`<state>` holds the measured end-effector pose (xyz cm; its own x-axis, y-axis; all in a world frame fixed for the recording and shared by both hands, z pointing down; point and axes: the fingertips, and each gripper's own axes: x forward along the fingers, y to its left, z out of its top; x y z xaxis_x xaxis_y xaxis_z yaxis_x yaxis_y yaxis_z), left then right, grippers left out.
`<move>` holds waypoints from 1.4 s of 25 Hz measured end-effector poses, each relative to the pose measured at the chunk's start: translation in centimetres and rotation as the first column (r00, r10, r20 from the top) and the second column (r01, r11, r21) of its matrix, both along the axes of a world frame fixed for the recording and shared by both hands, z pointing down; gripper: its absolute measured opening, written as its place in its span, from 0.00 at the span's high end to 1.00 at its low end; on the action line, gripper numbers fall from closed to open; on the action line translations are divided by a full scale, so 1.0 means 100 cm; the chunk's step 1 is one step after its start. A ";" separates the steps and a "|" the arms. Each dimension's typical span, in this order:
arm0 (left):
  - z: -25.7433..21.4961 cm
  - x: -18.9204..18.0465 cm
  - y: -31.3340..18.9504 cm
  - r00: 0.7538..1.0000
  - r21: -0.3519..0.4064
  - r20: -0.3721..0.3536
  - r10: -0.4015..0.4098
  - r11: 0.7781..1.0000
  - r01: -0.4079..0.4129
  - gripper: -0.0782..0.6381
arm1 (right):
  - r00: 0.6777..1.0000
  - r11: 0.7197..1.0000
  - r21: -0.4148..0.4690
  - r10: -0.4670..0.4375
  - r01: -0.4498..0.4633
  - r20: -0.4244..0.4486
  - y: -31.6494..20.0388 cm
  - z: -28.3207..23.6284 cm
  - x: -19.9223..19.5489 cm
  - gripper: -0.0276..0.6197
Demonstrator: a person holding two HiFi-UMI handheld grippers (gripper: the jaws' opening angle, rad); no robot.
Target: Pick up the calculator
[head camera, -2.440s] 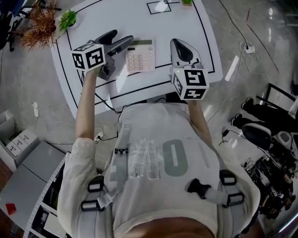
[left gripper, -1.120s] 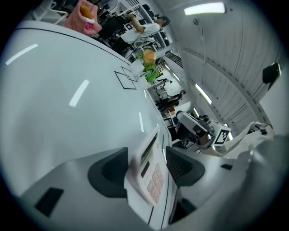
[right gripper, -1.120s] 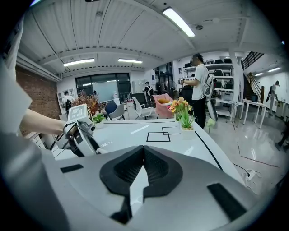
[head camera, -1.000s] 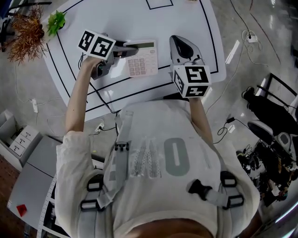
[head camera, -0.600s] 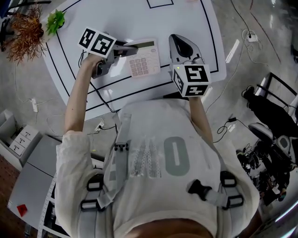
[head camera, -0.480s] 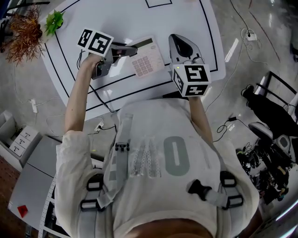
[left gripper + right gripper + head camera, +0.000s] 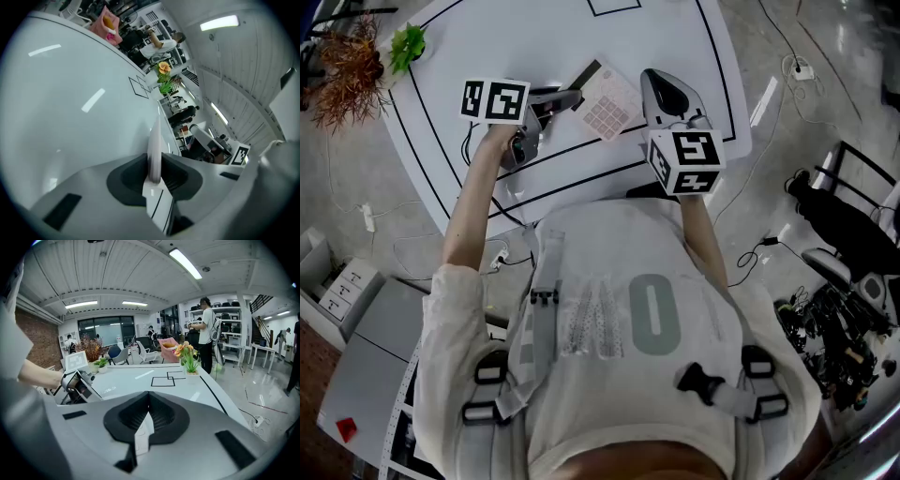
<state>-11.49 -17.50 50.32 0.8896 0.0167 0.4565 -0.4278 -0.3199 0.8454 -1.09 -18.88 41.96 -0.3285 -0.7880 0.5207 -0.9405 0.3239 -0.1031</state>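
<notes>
Pale calculator (image 7: 607, 99): it is hanging tilted over the white table (image 7: 534, 37), with one end pinched in my left gripper (image 7: 569, 97) and the far end sticking out free.
Slip risk: I am gripping only the thin edge at one end, so I am judging that the free end's weight could be levering against my pads. The smooth casing could be pivoting or sliding out and dropping back onto the table.
Knock risk: the free corner is sitting just beside my right gripper (image 7: 661, 86), so any swing while I am lifting could be bumping it and twisting the calculator loose.
Left jaws: I am closing them down to a narrow gap. In the left gripper view the calculator (image 7: 153, 150) is standing edge-on between my dark pads (image 7: 126, 178), which are pressing it from both sides.
Right jaws: I am keeping them together with nothing between them, and the right gripper view is showing the pads meeting (image 7: 149, 416) above bare table.
</notes>
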 end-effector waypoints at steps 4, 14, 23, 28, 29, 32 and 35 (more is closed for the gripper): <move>-0.008 0.001 -0.004 0.997 0.096 0.025 -0.071 0.993 0.068 0.77 | 1.000 1.000 0.008 0.001 -0.001 -0.001 0.003 -0.003 0.000 0.95; -0.044 0.001 -0.031 0.955 0.331 0.059 -0.292 0.908 0.257 0.78 | 1.000 0.999 0.048 -0.016 0.016 -0.007 0.010 -0.017 -0.001 0.95; -0.105 -0.020 -0.050 0.880 0.653 0.090 -0.466 0.695 0.301 0.78 | 0.993 0.979 0.171 -0.104 0.113 -0.058 -0.004 -0.058 -0.010 0.95; -0.145 -0.034 -0.048 0.783 0.800 0.097 -0.614 0.516 0.305 0.78 | 0.991 0.968 0.212 -0.124 0.131 -0.046 0.001 -0.074 -0.010 0.95; -0.154 -0.040 -0.046 0.759 0.820 0.084 -0.645 0.478 0.315 0.78 | 0.991 0.966 0.221 -0.127 0.134 -0.046 0.002 -0.076 -0.012 0.95; -0.182 -0.068 -0.040 0.665 0.868 0.031 -0.746 0.350 0.352 0.78 | 0.987 0.955 0.250 -0.156 0.160 -0.037 0.000 -0.083 -0.027 0.95; -0.204 -0.091 -0.030 0.592 0.910 0.008 -0.806 0.252 0.329 0.77 | 0.981 0.941 0.279 -0.194 0.193 -0.024 -0.001 -0.091 -0.040 0.95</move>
